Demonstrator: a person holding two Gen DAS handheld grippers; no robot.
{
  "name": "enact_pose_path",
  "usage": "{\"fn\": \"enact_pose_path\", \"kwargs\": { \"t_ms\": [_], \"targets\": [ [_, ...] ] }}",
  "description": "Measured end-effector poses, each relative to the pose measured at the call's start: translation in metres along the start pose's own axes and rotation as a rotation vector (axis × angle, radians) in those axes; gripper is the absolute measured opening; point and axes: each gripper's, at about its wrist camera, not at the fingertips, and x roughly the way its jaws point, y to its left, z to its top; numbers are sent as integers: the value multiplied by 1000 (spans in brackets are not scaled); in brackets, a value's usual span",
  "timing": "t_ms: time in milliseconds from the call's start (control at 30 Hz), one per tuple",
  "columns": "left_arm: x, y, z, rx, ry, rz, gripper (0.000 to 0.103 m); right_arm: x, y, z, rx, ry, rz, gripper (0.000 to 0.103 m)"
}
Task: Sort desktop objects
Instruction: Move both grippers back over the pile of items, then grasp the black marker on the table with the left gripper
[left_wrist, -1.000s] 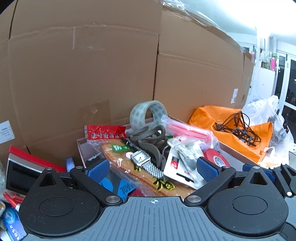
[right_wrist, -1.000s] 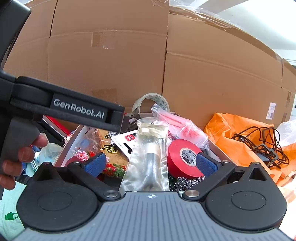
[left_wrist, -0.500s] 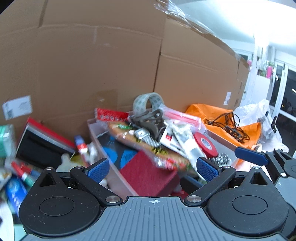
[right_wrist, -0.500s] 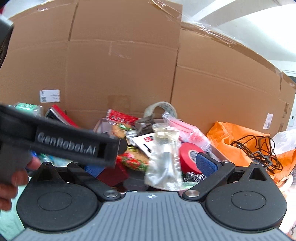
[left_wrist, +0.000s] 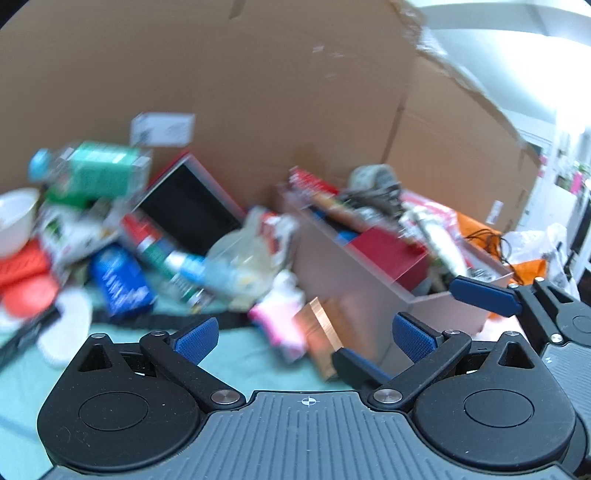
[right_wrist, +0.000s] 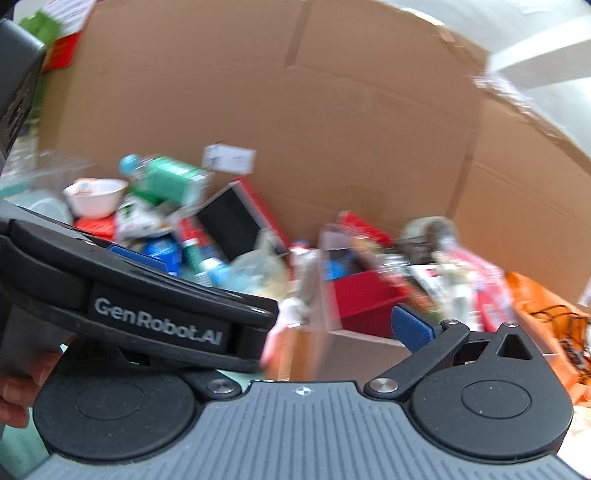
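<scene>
Desktop objects are split between two groups: those already packed into the pale sorting box (left_wrist: 373, 273), and a loose heap lying on the teal table cover (left_wrist: 236, 354) to the left of that box. Inside the box are a dark red carton (left_wrist: 388, 251), a tape roll (left_wrist: 373, 177) at the back edge, and several sleeved items too blurred to identify. The heap left of the box includes a blue packet (left_wrist: 118, 280), a green-labelled bottle (left_wrist: 96, 173), a white bowl (left_wrist: 14, 218) and a pink item (left_wrist: 280, 317) just beside the box's near corner. The left gripper (left_wrist: 306, 336) hovers in front of the box with its fingers spread and nothing between them. The right gripper (right_wrist: 332, 328) is also empty; only its right finger is visible, the left one being hidden behind the left tool's body, but the wide position of the visible finger suggests an open stance. Both views are motion-blurred. Risks from here: the two tools overlap closely in front of the box and may collide; an approach into the tangled heap may snag or drag neighbouring items; the overfilled box may shed contents if bumped.
</scene>
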Motion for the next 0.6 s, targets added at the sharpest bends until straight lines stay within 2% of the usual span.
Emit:
{"fn": "enact_pose_path", "kwargs": {
  "t_ms": [100,233,433,533,600],
  "targets": [
    [-8,23,-14,-59,18,29,103,8,22,-3,3,24,67,103],
    [-23,54,-26,-57,13,91,103,19,51,-4,-7,48,150,103],
    [-39,108,-21,30,4,218,103,37,83,1,-13,78,201,103],
    [-38,139,-12,28,2,287,103,42,93,3,-14,86,216,102],
    [-31,159,-9,9,24,302,103,46,98,3,-13,96,222,102]
  ]
}}
